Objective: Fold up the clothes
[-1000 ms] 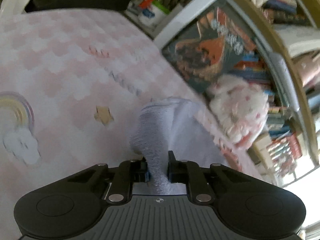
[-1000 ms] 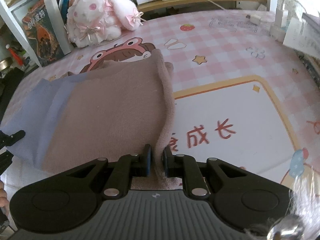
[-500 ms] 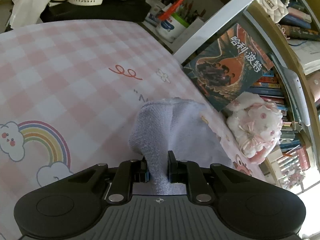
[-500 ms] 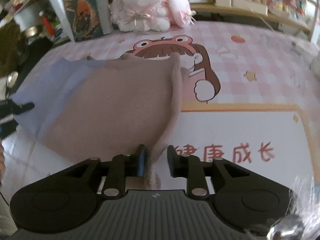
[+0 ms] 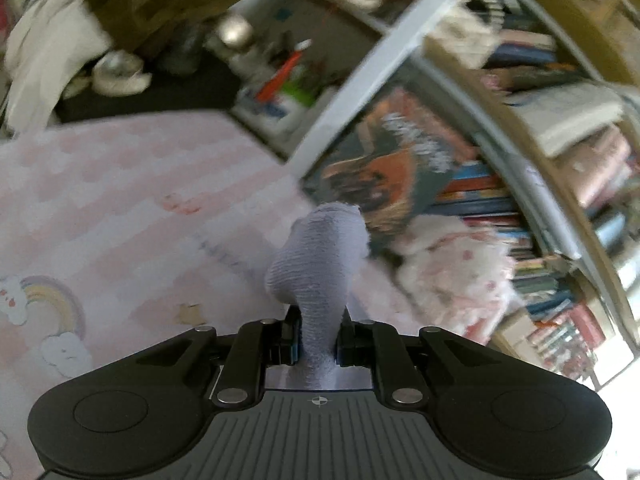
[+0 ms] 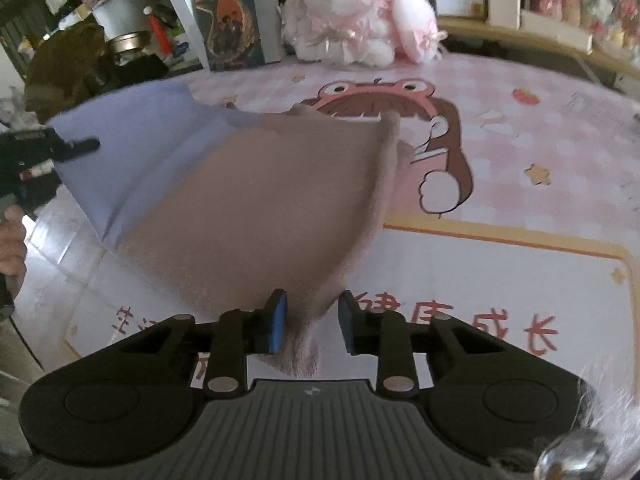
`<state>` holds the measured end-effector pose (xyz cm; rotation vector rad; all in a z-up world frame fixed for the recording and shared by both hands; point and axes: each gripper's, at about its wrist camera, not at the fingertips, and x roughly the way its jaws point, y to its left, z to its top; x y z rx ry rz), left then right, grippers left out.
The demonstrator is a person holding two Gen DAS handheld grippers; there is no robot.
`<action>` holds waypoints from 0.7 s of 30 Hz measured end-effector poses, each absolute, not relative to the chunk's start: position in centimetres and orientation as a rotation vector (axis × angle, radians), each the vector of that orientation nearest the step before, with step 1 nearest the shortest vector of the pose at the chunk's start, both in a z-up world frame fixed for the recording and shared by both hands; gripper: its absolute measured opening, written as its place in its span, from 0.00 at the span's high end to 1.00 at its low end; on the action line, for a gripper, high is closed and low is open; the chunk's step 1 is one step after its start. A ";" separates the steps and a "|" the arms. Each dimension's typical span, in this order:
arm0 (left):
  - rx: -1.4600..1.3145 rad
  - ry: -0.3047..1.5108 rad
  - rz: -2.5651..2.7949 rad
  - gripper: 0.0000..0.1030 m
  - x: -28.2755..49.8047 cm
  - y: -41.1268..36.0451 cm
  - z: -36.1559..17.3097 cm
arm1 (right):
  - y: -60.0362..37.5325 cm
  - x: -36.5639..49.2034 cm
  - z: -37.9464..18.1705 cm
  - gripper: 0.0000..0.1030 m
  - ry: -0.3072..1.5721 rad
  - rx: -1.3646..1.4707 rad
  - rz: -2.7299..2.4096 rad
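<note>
A two-tone cloth, lavender (image 6: pixel 132 140) on one side and dusty pink-brown (image 6: pixel 272 208) on the other, is held up over the pink cartoon table mat (image 6: pixel 500 280). My left gripper (image 5: pixel 318 320) is shut on a bunched lavender corner (image 5: pixel 320 256) and lifts it clear of the mat. In the right wrist view that left gripper (image 6: pixel 80 145) shows at the far left edge, with a hand (image 6: pixel 12 240) below it. My right gripper (image 6: pixel 312 316) stands open with the pink-brown corner hanging loose between its pads, a gap showing on the right side.
A white and pink plush toy (image 6: pixel 352 12) and an upright book (image 6: pixel 228 12) stand at the table's far edge. Bookshelves (image 5: pixel 540 160) fill the right of the left wrist view. Cluttered containers and pens (image 5: pixel 280 88) sit beyond the table's left end.
The right gripper's pads, pressed on the pink-brown corner a second ago, now stand apart around it. The left gripper has risen with the lavender corner, and the cloth is stretched higher.
</note>
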<state>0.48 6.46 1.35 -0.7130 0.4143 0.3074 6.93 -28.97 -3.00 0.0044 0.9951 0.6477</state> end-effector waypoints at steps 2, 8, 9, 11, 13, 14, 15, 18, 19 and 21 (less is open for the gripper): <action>-0.663 0.394 0.279 0.87 0.5 4.3 3.1 | -29.1 7.3 -3.3 0.78 1.003 0.019 0.683; -0.444 0.396 0.166 0.87 0.6 -4.5 6.7 | -29.5 8.5 -3.9 0.79 1.023 0.041 0.784; -0.386 0.426 0.145 0.86 0.7 -6.4 6.3 | -29.6 8.7 -4.0 0.79 1.026 0.044 0.800; -0.269 0.485 0.103 0.86 1.1 -10.2 5.6 | -29.8 9.0 -4.2 0.79 1.031 0.051 0.832; -0.136 0.560 0.062 0.84 1.3 -13.8 4.1 | -30.2 9.4 -4.4 0.79 1.039 0.059 0.863; -0.058 0.606 0.057 0.82 1.4 -15.4 2.9 | -30.4 9.5 -4.4 0.79 1.043 0.062 0.876; 0.018 0.651 0.054 0.80 1.5 -17.0 1.7 | -30.6 9.6 -4.5 0.79 1.048 0.065 0.890; 0.157 0.701 0.080 0.73 1.3 -19.5 -0.7 | -32.0 10.0 -4.5 0.78 1.064 0.078 0.912; 0.185 0.701 0.081 0.64 1.3 -20.0 -1.2 | -32.6 10.2 -4.5 0.77 1.070 0.086 0.913; 0.229 0.712 0.054 0.43 1.2 -20.9 -1.5 | -34.0 10.6 -4.4 0.71 1.081 0.115 0.912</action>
